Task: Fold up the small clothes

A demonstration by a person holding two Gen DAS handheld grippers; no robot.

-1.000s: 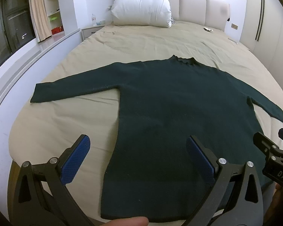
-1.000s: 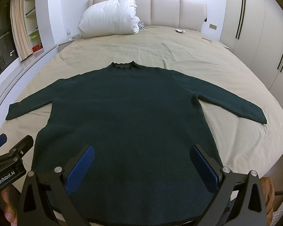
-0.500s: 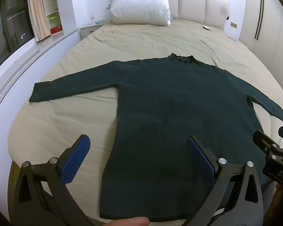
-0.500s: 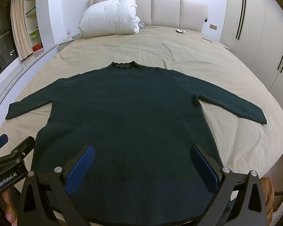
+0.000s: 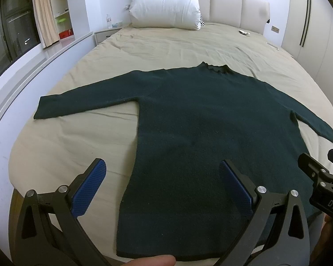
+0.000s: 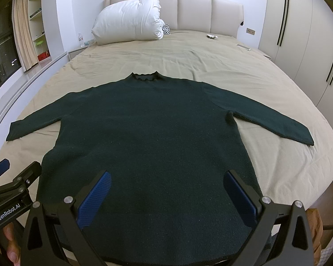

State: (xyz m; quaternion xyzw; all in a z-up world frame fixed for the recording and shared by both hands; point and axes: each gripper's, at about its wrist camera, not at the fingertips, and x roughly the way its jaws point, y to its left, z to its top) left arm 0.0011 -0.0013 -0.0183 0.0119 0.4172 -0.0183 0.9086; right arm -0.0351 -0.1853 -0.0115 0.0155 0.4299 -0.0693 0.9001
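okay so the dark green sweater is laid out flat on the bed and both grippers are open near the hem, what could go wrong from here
1. The sweater hem lies near the edge of the bed; a tug toward you might drag it off.
2. The knit looks thick, so the left gripper or right gripper could pinch only the top layer, or catch the bedsheet too.
3. Both sleeves spread wide, so an uneven lift may fold it crooked.

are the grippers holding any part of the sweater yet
No. The left gripper and right gripper both hang open above the hem end of the dark green sweater, which lies flat on the bed, nothing between their pads.
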